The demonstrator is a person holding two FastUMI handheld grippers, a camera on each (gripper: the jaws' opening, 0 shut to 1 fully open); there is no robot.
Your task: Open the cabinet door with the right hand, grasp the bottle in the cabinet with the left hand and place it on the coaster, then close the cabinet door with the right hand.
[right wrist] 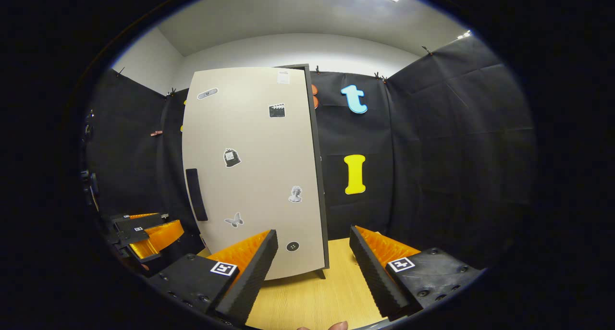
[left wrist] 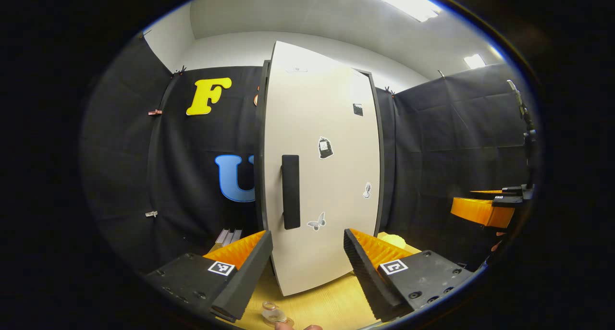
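The cabinet door point(left wrist: 326, 176) is seen shut in the left gripper view, its dark vertical handle point(left wrist: 290, 191) set toward the door's left edge and several small stickers (a butterfly point(left wrist: 316, 221) among them) scattered to the right of the handle. The left hand-held gripper point(left wrist: 307, 267) is held in front of the door's lower part with its fingers spread wide and nothing between them. Below the door, at the near edge of the wooden bench point(left wrist: 326, 306), a small round clear object point(left wrist: 272, 312) is seen; whether it is the coaster cannot be told. The other gripper point(left wrist: 485, 207) is seen well to the right of the door.

In the right gripper view the same cabinet door point(right wrist: 254, 176) stands to the left of centre, the handle point(right wrist: 196, 194) near its left edge. The right hand-held gripper point(right wrist: 312, 267) is held wide apart and empty, off the door's lower right corner, over the bench point(right wrist: 312, 296). The bottle is hidden behind the closed door.
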